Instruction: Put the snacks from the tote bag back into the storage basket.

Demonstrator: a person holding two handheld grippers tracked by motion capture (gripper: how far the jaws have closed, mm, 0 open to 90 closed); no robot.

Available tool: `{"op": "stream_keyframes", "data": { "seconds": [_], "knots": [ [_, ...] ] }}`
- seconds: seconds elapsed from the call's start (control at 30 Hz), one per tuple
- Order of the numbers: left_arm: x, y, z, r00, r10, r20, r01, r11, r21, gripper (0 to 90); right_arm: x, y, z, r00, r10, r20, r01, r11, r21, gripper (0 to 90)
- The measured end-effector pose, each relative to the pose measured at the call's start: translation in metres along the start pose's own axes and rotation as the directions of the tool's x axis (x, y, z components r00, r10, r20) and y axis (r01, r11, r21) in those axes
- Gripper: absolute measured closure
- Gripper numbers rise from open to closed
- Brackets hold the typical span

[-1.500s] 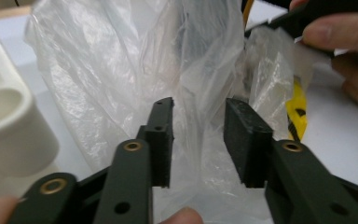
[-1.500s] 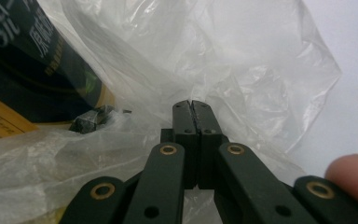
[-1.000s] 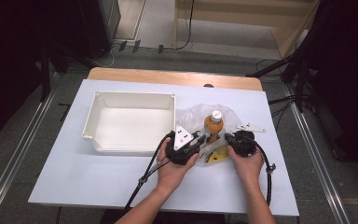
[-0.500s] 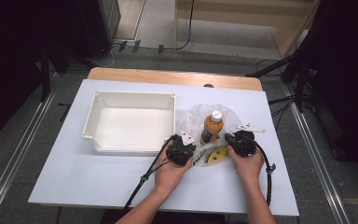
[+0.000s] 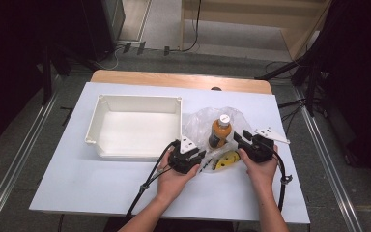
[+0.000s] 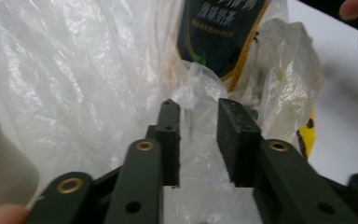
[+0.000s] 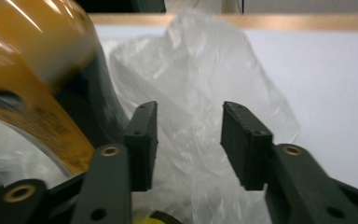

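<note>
A crumpled clear plastic bag (image 5: 200, 123) lies on the white table, right of the tray. Inside it an orange bottle (image 5: 220, 131) with a white cap stands upright, with a yellow item (image 5: 225, 159) lying in front of it. My left gripper (image 5: 200, 155) is at the bag's near left edge. In the left gripper view it (image 6: 198, 105) is open, with a bunched fold of the bag (image 6: 74, 84) between the jaws and the bottle's dark label (image 6: 219, 32) beyond. My right gripper (image 5: 239, 137) is to the right of the bottle. In the right gripper view it (image 7: 189, 107) is open around bag film (image 7: 205, 60), with the bottle (image 7: 32, 70) close at left.
An empty white tray (image 5: 140, 100) stands left of the bag, its right wall close to my left gripper. The table (image 5: 101, 193) has bare white surface in front and at the right. Black cables (image 5: 142, 193) trail from both grippers toward the near edge.
My left gripper has slid a little toward the table's near edge at the bag's edge. The right gripper has barely shifted. The bottle stays upright.
</note>
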State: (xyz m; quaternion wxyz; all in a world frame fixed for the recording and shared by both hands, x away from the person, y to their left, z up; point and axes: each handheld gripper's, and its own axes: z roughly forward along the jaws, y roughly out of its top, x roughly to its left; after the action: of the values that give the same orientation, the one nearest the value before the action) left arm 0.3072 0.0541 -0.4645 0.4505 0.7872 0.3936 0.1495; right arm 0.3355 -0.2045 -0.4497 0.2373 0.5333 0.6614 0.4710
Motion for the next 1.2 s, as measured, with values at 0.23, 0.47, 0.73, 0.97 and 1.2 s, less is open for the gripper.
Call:
{"op": "stream_keyframes", "data": {
  "seconds": [0.23,0.47,0.73,0.97,1.2],
  "knots": [
    [0.003,0.005,-0.027,0.9998,-0.019,0.008,0.02,0.9945,-0.103,39.1,0.01,0.011,-0.017,0.9997,-0.014,-0.02,0.012,0.998,-0.058,44.6],
    [0.011,0.005,-0.049,0.9973,-0.007,0.074,0.018,0.987,-0.16,24.3,0.017,0.017,-0.025,0.9982,-0.037,-0.048,0.033,0.996,-0.086,37.8],
    [0.028,-0.002,-0.081,0.996,0.024,0.086,-0.007,0.9802,-0.198,11.9,0.025,0.019,-0.028,0.9955,-0.058,-0.075,0.05,0.994,-0.093,29.5],
    [0.051,-0.012,-0.104,0.9981,-0.004,0.061,0.017,0.9765,-0.215,6.8,0.029,0.017,-0.024,0.9936,-0.056,-0.098,0.048,0.996,-0.076,25.2],
    [0.066,-0.017,-0.118,0.9995,-0.03,0.013,0.032,0.9707,-0.238,1.6,0.037,0.015,-0.02,0.9901,-0.077,-0.117,0.069,0.995,-0.07,25.8]
  ]
}}
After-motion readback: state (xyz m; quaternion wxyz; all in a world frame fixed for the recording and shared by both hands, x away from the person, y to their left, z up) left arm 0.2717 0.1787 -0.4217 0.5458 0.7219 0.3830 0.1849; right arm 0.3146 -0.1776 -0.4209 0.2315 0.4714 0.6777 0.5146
